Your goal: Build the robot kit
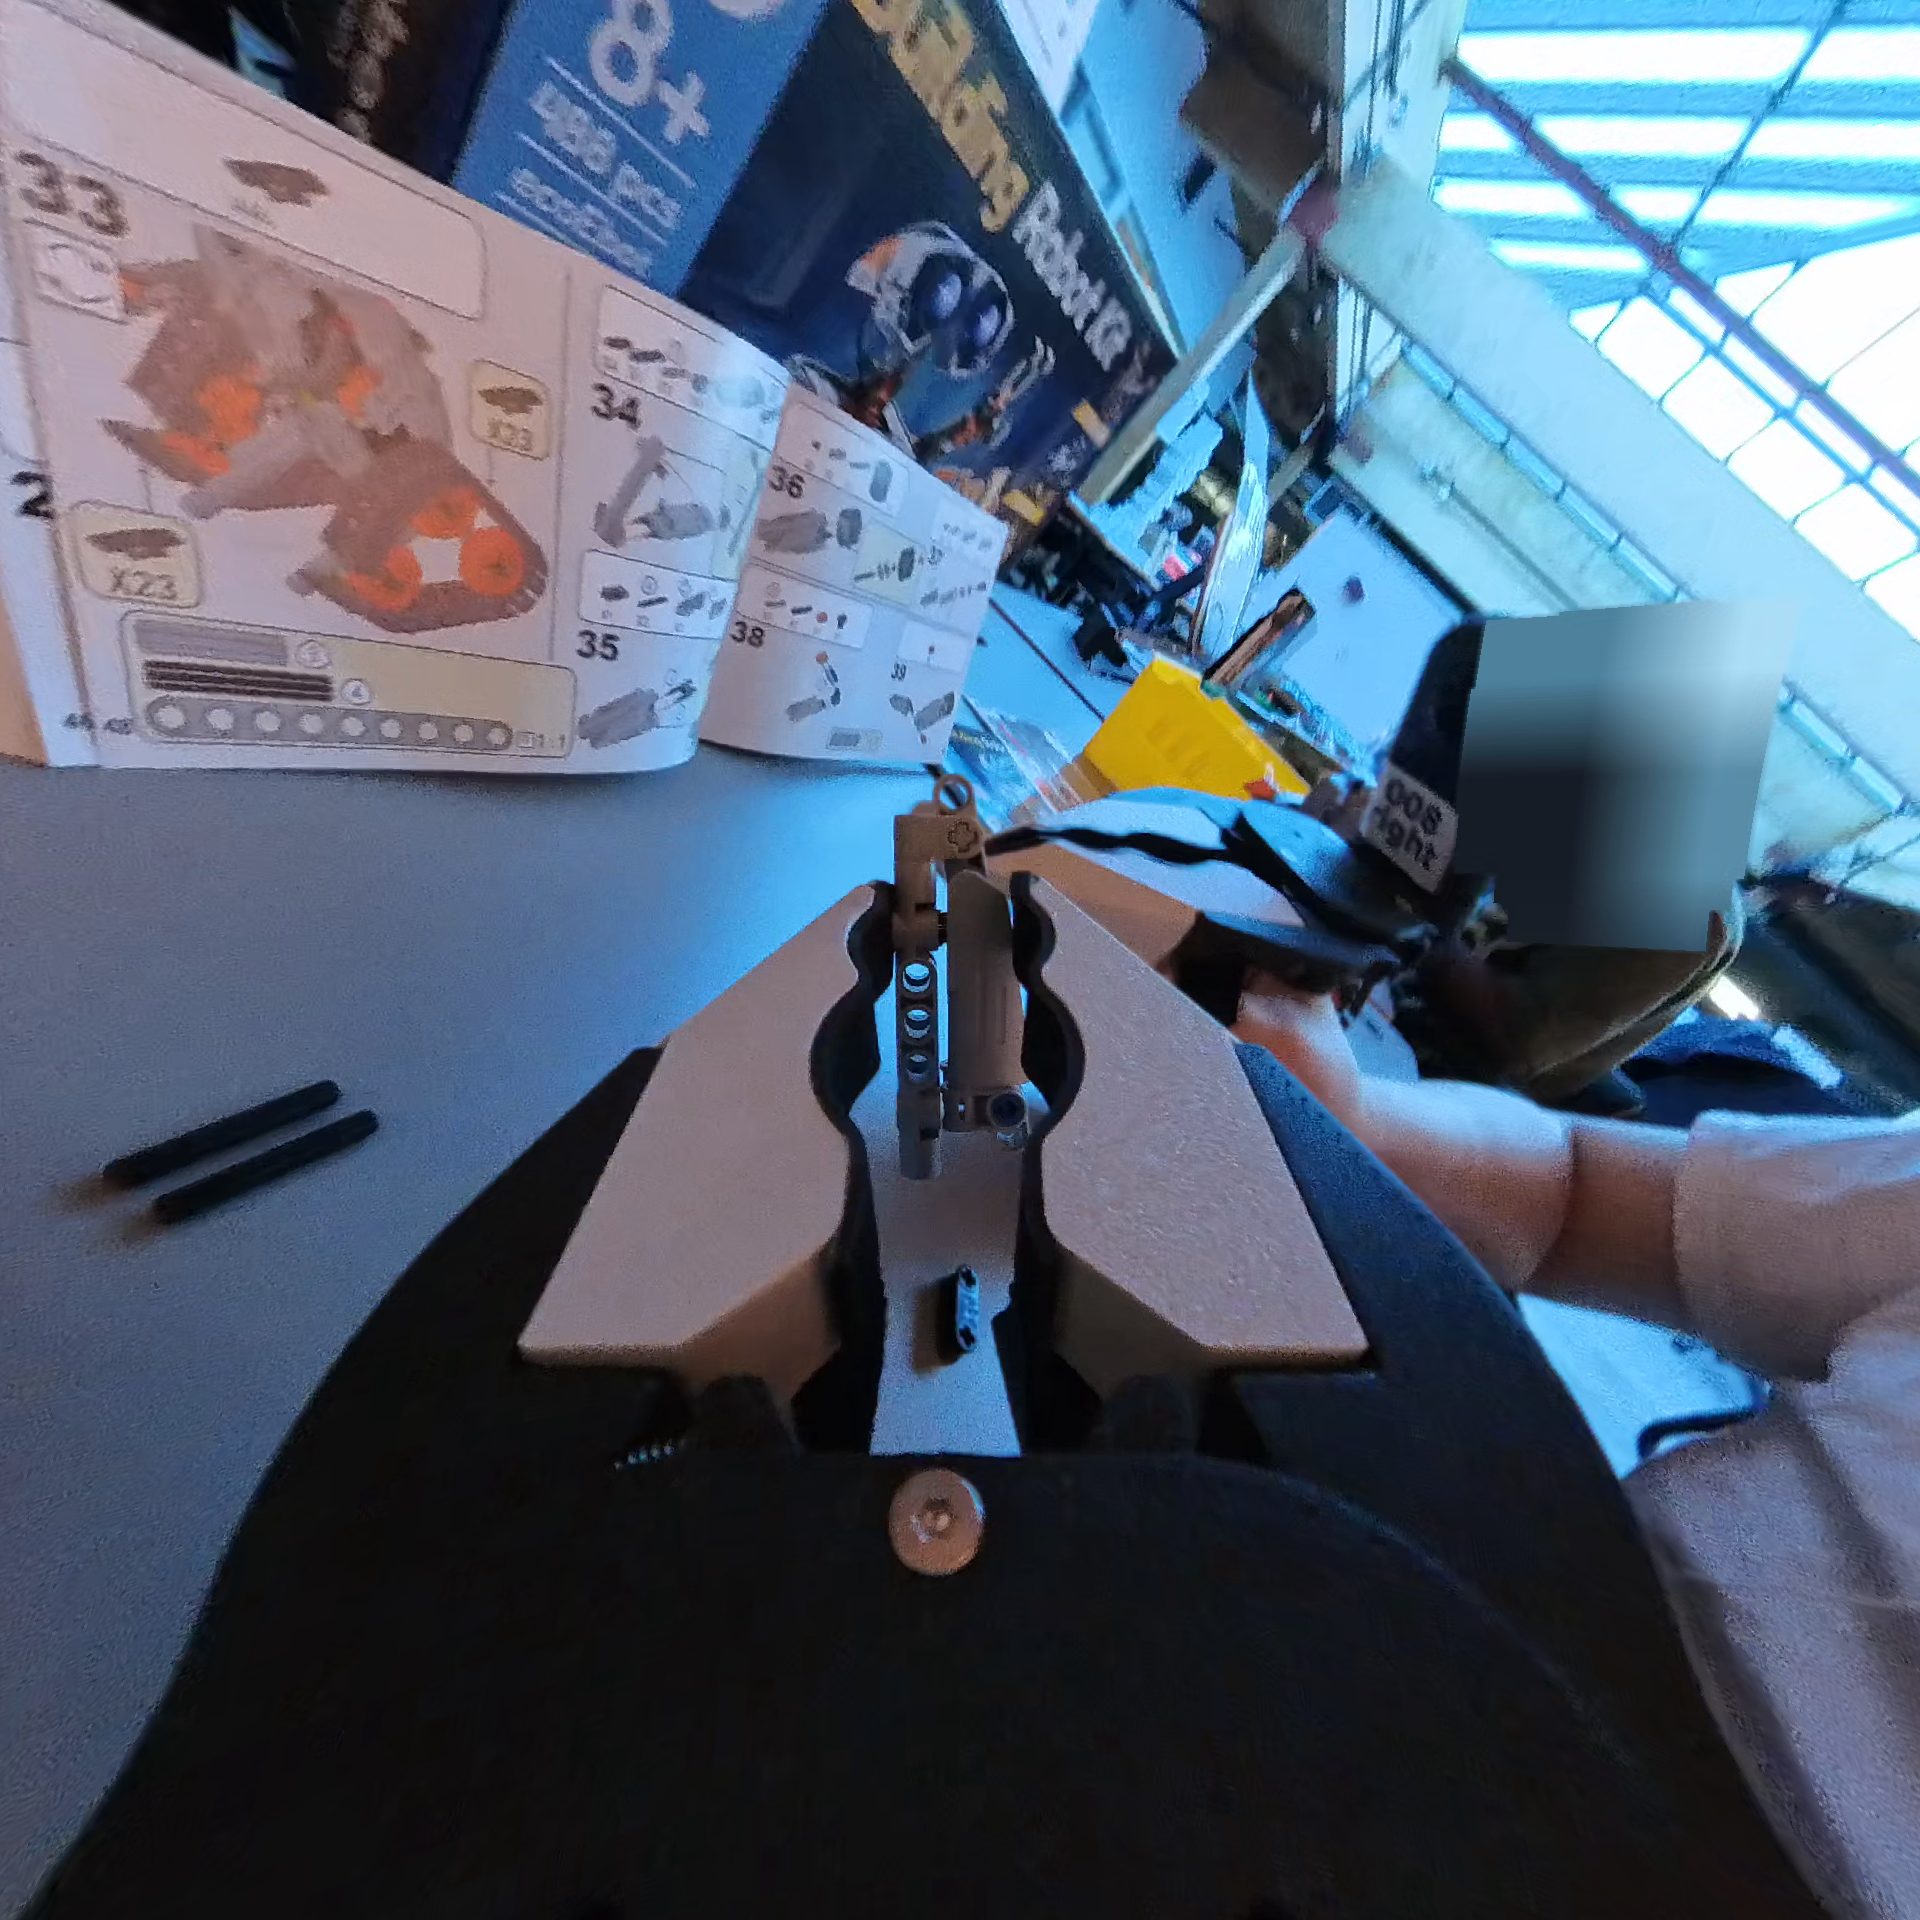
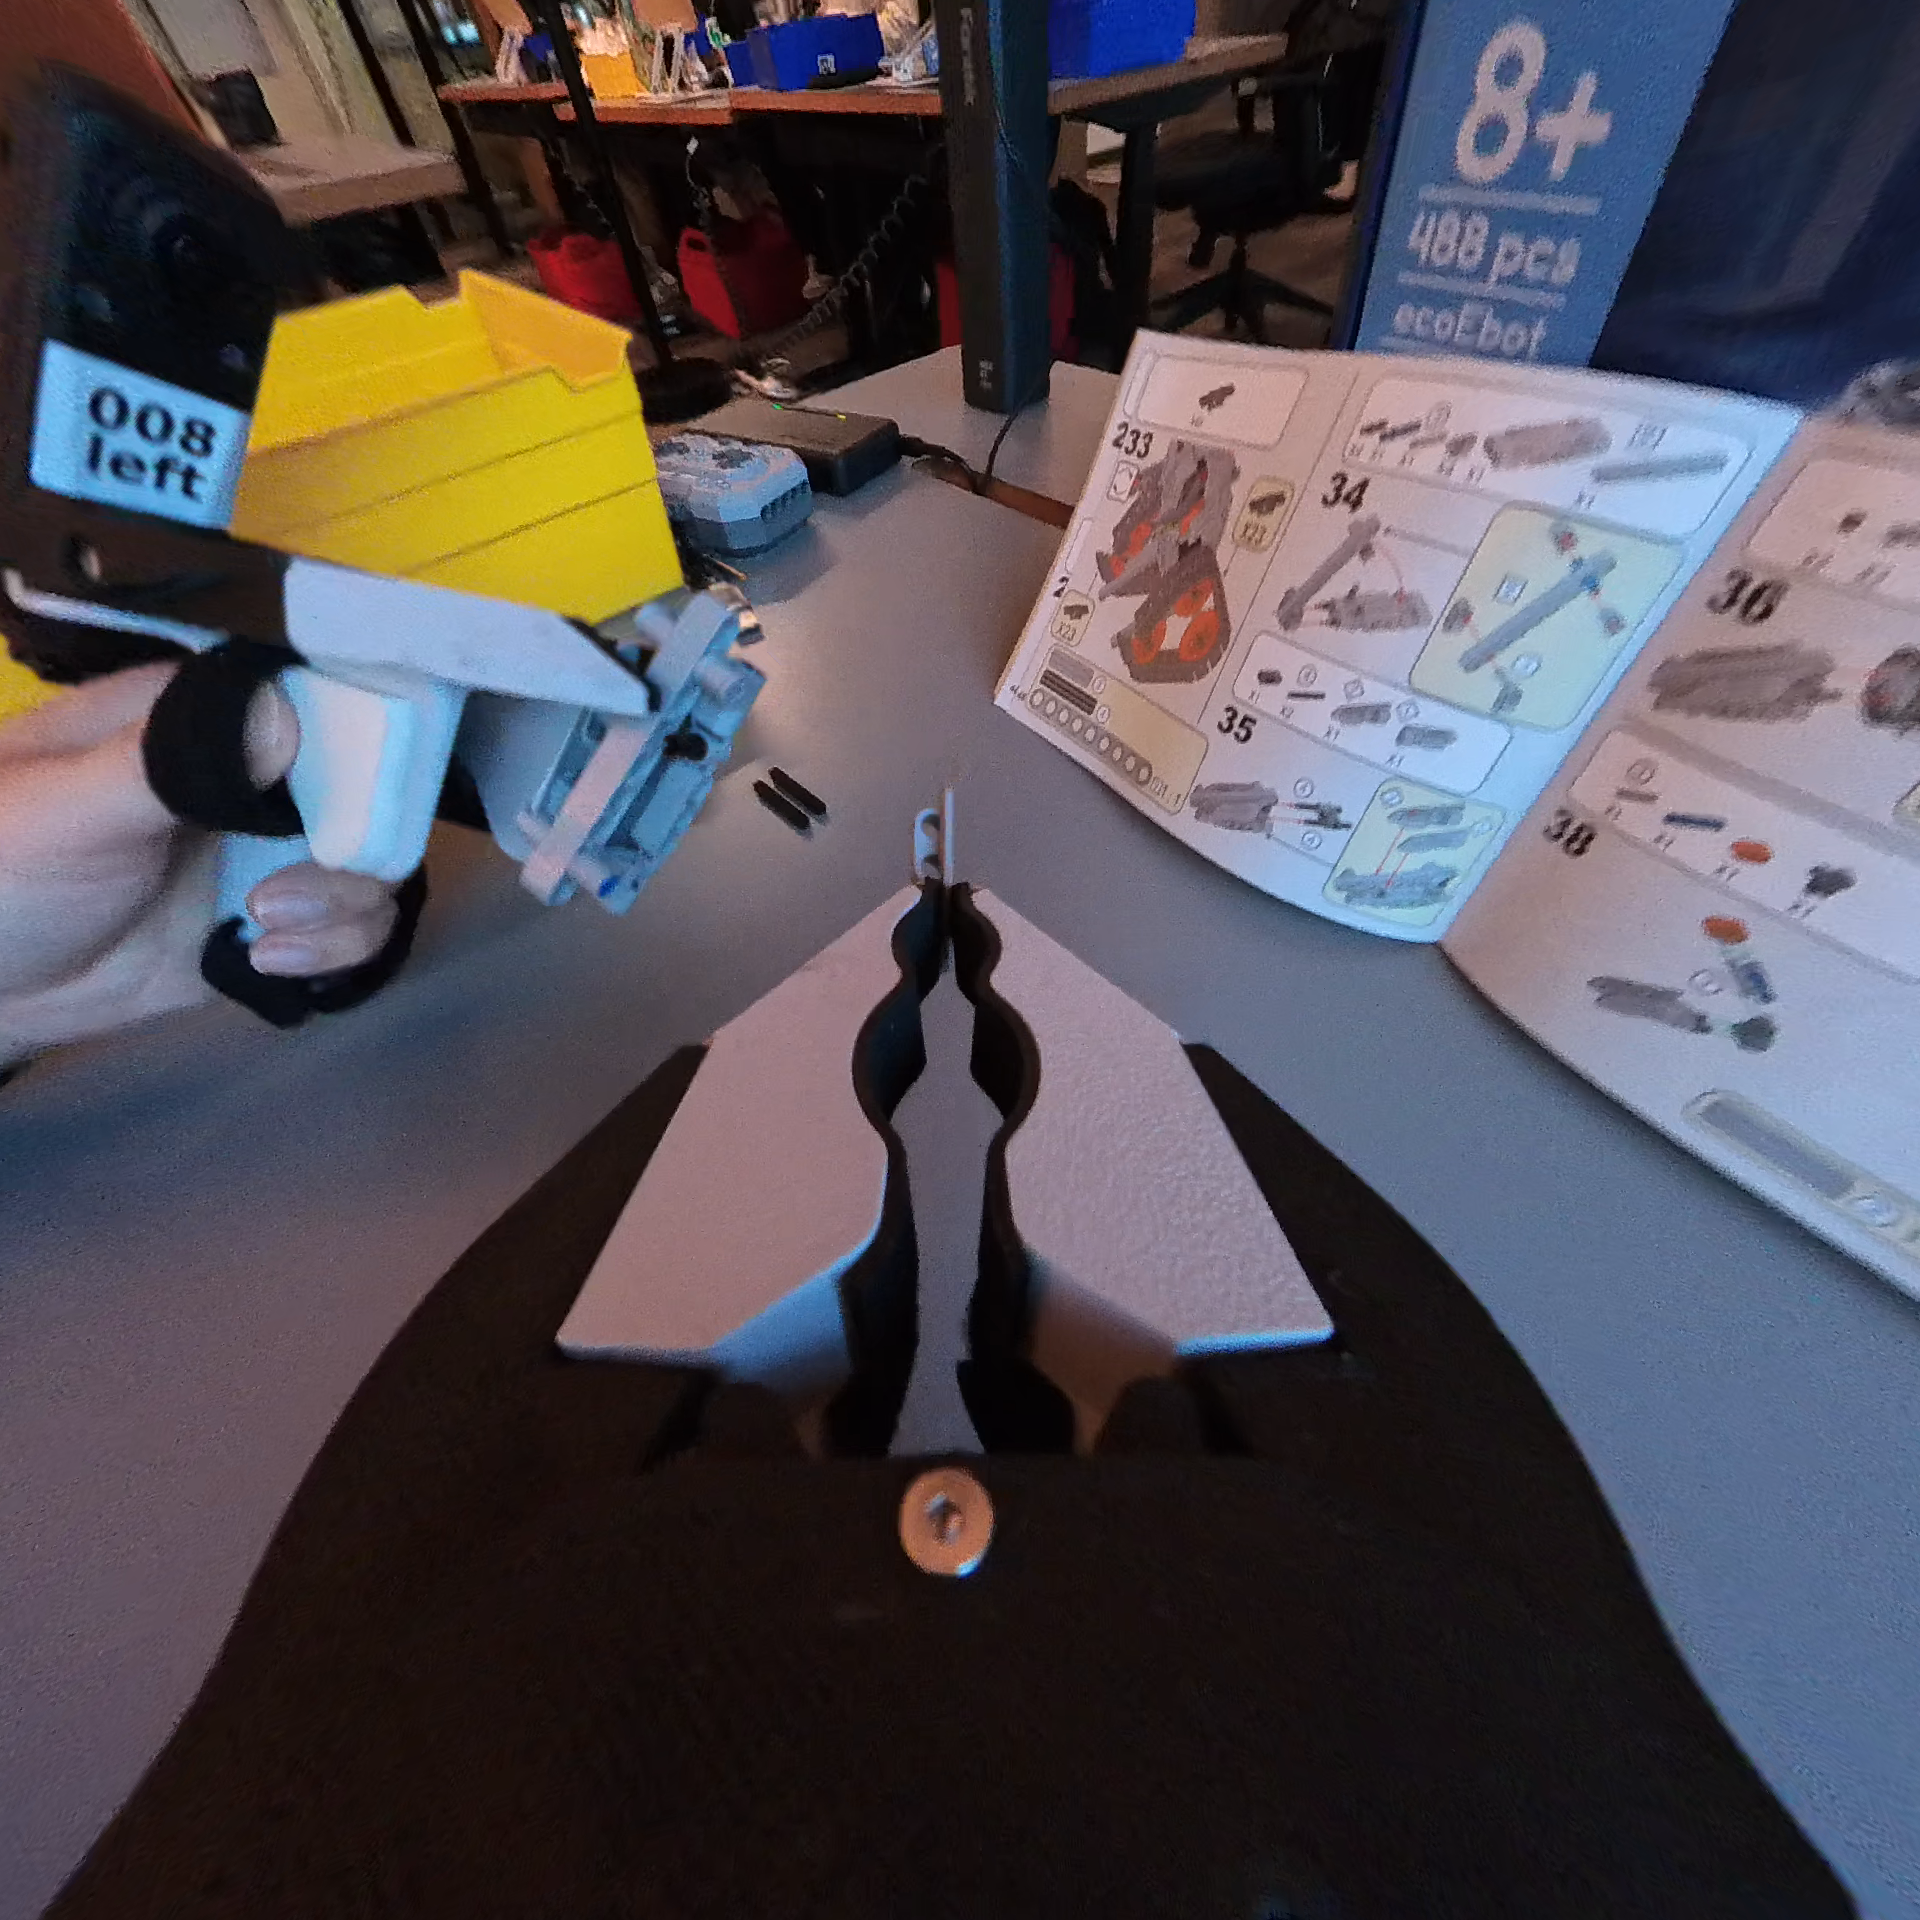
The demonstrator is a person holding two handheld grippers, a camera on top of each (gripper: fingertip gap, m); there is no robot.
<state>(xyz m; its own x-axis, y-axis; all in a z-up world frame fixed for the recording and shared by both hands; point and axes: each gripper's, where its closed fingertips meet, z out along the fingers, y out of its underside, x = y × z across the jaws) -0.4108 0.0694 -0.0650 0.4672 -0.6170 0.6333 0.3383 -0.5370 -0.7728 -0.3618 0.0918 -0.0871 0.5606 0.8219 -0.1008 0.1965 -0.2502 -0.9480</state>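
Note:
My left gripper (image 1: 951, 909) is shut on a grey building-brick assembly (image 1: 971, 997), a holed beam beside a smooth cylinder, held upright above the grey table (image 1: 416, 987). In the right wrist view the left gripper (image 2: 649, 675) holds this assembly (image 2: 623, 790) at the left, off the table. My right gripper (image 2: 948, 896) is shut on a small thin white piece (image 2: 938, 836) that sticks out past its tips. The right gripper's black body (image 1: 1314, 873) shows just right of the assembly. A small black connector (image 1: 961, 1311) lies on the table under the left gripper.
Two black axle rods (image 1: 239, 1148) (image 2: 790, 800) lie on the table. An open instruction booklet (image 1: 364, 468) (image 2: 1351, 623) leans against a blue box (image 1: 831, 239) (image 2: 1507, 177). A yellow bin (image 2: 457, 457), a grey hub unit (image 2: 732, 488) and a black adapter (image 2: 831, 436) stand behind. Left tips to right tips: about 6 centimeters. To reach the grey hub unit (image 2: 732, 488) in a straight line is about 30 centimeters for my left fingers, about 35 centimeters for my right.

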